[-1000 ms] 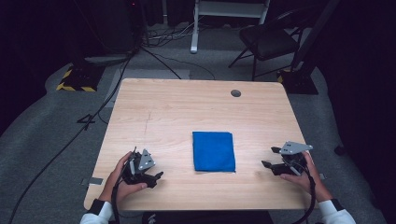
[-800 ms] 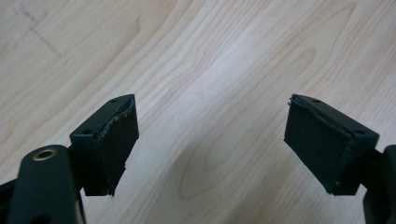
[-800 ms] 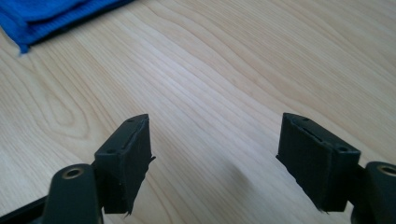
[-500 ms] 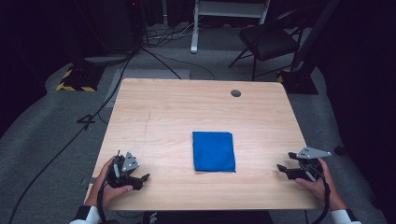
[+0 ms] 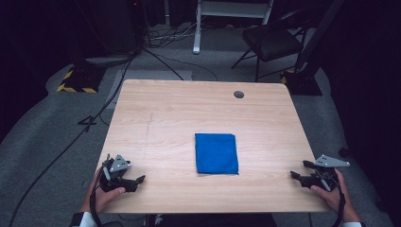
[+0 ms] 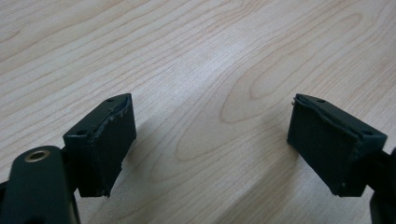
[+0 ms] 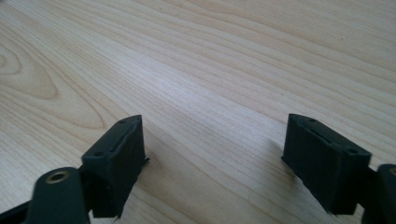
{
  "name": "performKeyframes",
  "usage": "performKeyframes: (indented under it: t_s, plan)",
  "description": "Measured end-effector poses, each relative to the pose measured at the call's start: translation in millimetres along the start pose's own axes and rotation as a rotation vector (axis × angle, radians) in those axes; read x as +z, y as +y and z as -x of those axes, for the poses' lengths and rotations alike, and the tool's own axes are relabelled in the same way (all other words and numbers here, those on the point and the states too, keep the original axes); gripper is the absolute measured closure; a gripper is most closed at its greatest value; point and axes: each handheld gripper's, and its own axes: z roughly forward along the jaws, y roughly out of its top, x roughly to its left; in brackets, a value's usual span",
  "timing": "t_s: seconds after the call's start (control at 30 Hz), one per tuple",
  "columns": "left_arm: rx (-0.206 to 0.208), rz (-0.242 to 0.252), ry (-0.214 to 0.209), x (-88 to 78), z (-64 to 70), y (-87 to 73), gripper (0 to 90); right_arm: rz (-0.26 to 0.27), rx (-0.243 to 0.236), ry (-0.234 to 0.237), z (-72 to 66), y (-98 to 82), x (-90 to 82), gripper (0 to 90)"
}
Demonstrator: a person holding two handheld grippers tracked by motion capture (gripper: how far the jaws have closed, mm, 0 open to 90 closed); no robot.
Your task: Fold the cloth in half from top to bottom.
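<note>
Blue cloth (image 5: pixel 216 152), folded flat into a neat rectangle of soft fabric, is what my work turns on, and it lies a little right of the middle of the pale wooden table (image 5: pixel 189 113), nearer the near edge than the far one, with its edges roughly square to the table's.

I judge the folding done: the layers sit stacked, no corner strays out, and nothing presses on the cloth. What may be left is small (perhaps nothing but resting the tools).

My left gripper (image 5: pixel 135 180) sits at the near left corner of the table, well apart from the cloth. Its jaws stand wide apart, and in the left gripper view bare wood grain runs between the two black pads (image 6: pixel 108 144), so it has hold of nothing.

My right gripper (image 5: pixel 301 170) is at the near right corner, just inside the right edge, also well apart from the cloth. Its jaws have just been opening and now stand about as wide as they go; the right gripper view shows plain table between the pads (image 7: pixel 119 161), nothing held.

A small dark round grommet (image 5: pixel 239 94) sits near the far edge, untouched.
</note>
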Motion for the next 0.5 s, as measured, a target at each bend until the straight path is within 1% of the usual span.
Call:
performKeyframes:
  t_s: [0.27,0.5]
  plan:
    - [0.001,-0.002,0.001,-0.1,-0.2,0.0,15.5,-0.002,0.003,-0.003,0.0,-0.3,0.3,19.4]
    - [-0.006,-0.002,0.005,-0.4,0.4,-0.4,15.4,-0.002,0.003,-0.003,0.0,-0.3,0.3,19.4]
